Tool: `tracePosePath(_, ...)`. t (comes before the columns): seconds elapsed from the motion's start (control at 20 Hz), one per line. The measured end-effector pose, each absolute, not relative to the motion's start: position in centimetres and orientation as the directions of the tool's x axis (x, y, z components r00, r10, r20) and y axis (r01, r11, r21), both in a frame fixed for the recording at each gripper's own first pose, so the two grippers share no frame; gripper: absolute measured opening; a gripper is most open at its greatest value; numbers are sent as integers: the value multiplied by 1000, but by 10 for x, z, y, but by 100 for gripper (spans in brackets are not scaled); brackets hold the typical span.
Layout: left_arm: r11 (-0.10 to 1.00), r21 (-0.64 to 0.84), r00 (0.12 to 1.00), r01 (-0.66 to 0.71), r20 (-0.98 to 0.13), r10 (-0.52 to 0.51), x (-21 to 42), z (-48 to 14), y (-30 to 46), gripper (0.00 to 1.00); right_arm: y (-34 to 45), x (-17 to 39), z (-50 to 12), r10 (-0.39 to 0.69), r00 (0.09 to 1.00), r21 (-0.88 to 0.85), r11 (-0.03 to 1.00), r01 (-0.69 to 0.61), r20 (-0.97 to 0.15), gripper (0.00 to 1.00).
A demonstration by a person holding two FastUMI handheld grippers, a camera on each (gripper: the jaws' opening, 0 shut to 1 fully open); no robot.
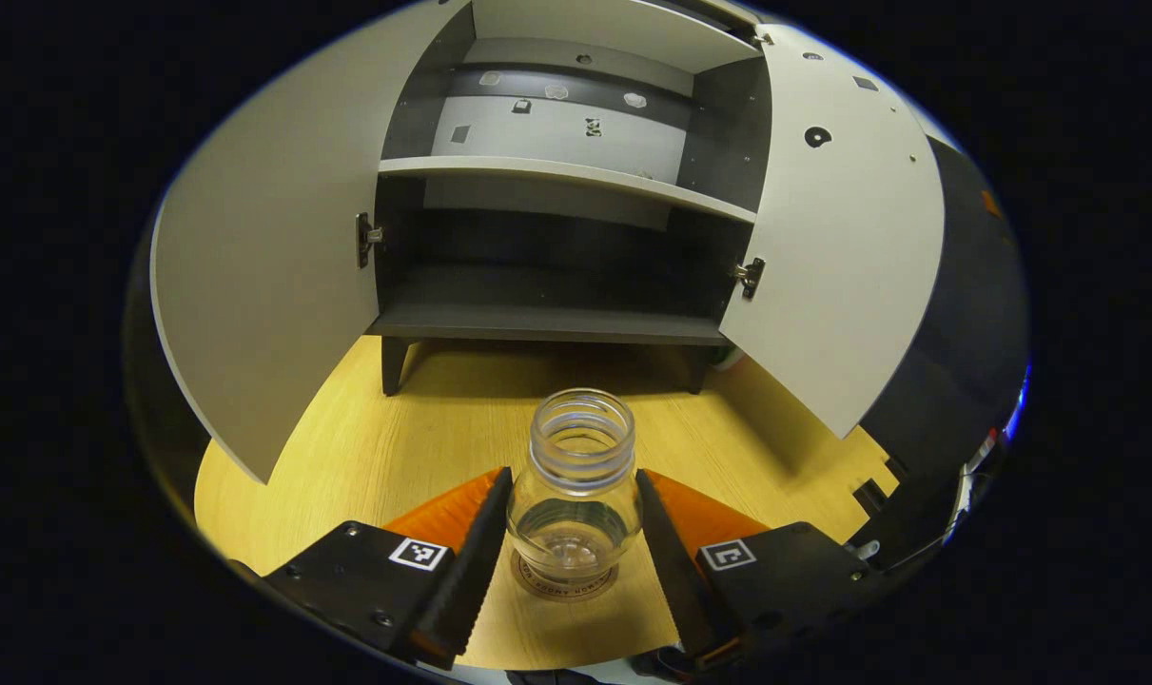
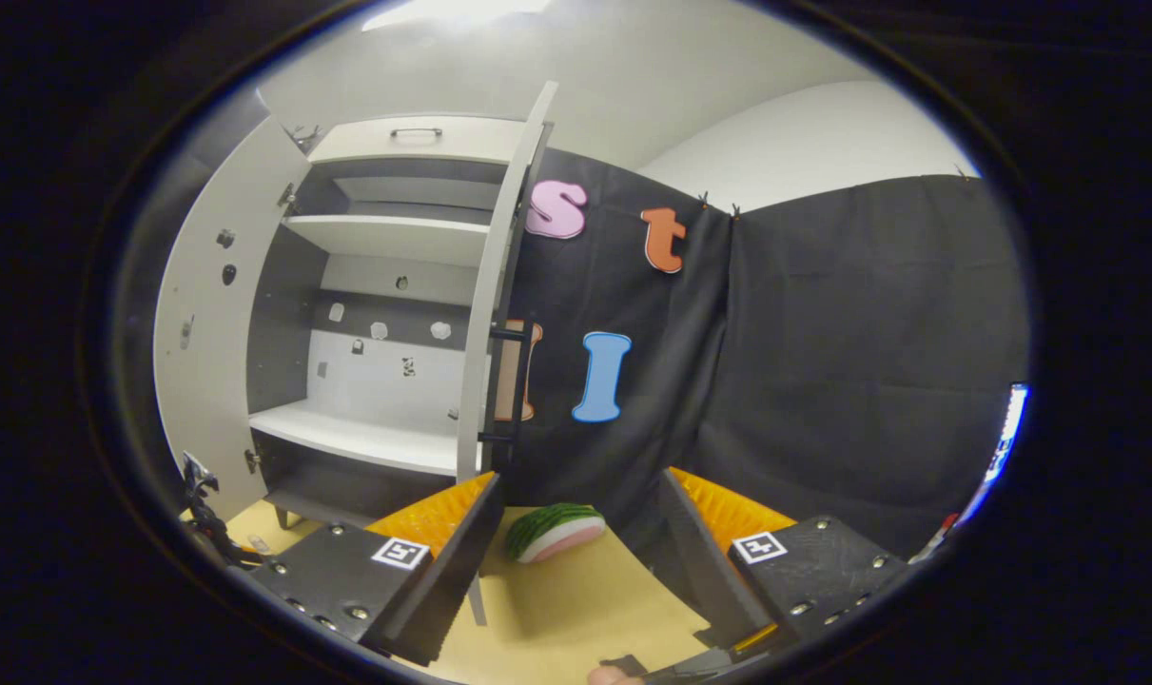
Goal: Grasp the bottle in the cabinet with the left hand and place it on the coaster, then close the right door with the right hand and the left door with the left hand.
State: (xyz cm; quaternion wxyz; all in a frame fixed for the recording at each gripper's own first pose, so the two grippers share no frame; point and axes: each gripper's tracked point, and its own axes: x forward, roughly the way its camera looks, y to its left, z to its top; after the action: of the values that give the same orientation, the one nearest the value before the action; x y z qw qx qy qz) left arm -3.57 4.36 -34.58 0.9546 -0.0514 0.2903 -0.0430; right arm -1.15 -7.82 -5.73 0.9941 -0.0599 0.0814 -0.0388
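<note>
A clear, uncapped bottle (image 1: 576, 485) stands upright on a round brown coaster (image 1: 537, 583) on the wooden table, in front of the cabinet (image 1: 547, 323). My left gripper (image 1: 574, 480) is shut on the bottle, one finger against each side. Both cabinet doors hang wide open: the left door (image 1: 271, 285) and the right door (image 1: 842, 247). In the right gripper view, my right gripper (image 2: 580, 495) is open and holds nothing. It sits low over the table, near the right door (image 2: 499, 285), which I see edge-on with its dark handle (image 2: 509, 385).
The cabinet's lower shelf (image 1: 547, 285) and the white shelf (image 1: 566, 176) above it hold nothing. A toy watermelon slice (image 2: 555, 531) lies on the table just beyond my right gripper's fingers. Black cloth forms the wall to the right of the cabinet.
</note>
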Motion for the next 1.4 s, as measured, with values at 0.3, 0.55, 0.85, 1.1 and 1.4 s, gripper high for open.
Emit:
tracePosePath(0.3,992,-114,809,57,-576,-112,-31,-347,38,82,-84,-10,-64,-97,981,-110,991,79,-169,100)
tracePosePath(0.55,993,-94,798,66,-592,-109,-27,-349,35,83,-90,-9,-66,-108,979,-100,991,92,-174,100)
tracePosePath(0.85,996,-76,793,46,-603,-83,-28,-350,38,98,-92,-9,-69,-108,978,-98,991,92,-176,100)
tracePosePath(1.1,997,-55,805,60,-588,-81,-31,-339,39,98,-93,-11,-76,-107,976,-98,991,90,-190,100)
tracePosePath(1.4,995,-48,843,88,-528,-100,-28,-304,31,98,-95,-11,-79,-107,975,-92,992,90,-197,100)
